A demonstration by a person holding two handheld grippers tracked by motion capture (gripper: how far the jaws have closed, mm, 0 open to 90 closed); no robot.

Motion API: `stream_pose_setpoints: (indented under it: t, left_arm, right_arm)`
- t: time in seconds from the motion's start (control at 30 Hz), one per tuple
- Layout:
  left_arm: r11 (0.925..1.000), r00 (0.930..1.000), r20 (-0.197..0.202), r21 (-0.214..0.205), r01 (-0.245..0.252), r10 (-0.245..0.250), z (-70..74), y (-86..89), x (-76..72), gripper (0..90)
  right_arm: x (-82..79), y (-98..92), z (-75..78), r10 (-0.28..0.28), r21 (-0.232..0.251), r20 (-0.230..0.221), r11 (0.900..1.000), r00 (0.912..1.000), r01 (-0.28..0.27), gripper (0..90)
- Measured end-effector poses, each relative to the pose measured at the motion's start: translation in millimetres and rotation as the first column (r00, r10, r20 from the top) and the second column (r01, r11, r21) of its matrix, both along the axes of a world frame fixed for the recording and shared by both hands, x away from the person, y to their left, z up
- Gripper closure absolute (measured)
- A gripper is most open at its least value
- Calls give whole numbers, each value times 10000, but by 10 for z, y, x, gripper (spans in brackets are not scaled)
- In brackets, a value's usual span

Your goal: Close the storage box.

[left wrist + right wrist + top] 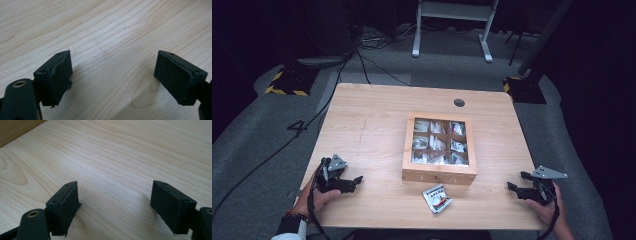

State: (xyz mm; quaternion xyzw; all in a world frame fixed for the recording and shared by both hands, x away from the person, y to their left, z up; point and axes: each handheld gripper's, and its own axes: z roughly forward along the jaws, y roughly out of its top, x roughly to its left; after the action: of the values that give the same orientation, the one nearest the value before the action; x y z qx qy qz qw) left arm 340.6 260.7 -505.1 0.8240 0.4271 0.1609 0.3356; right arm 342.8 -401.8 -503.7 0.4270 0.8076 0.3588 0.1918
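A wooden box [439,176] with nine compartments holding small white sachets stands in the middle of the light wooden table [372,130]. One loose sachet [436,198] with a coloured print lies on the table just in front of the box. My left gripper [357,180] rests low at the front left, held by a hand, jaws pointing right. In the left gripper view my left gripper [113,75] is open over bare wood. My right gripper [515,182] sits at the front right, pointing left. In the right gripper view my right gripper [114,202] is open with nothing between its pads.
A round cable hole [459,103] lies near the table's far edge. Beyond the table are grey carpet, cables [362,60], a white frame stand [452,25] and yellow-black marked bases [287,82]. The box's side [15,128] shows at the upper left of the right gripper view.
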Motion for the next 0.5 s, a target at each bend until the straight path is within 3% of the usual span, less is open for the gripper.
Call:
stream_pose_setpoints:
  t: [0.5]
  left_arm:
    - [10000,10000,-11,4,65,-65,1,6,3,154]
  right_arm:
    - [-3,-7,0,19,13,0,10000,10000,-19,228]
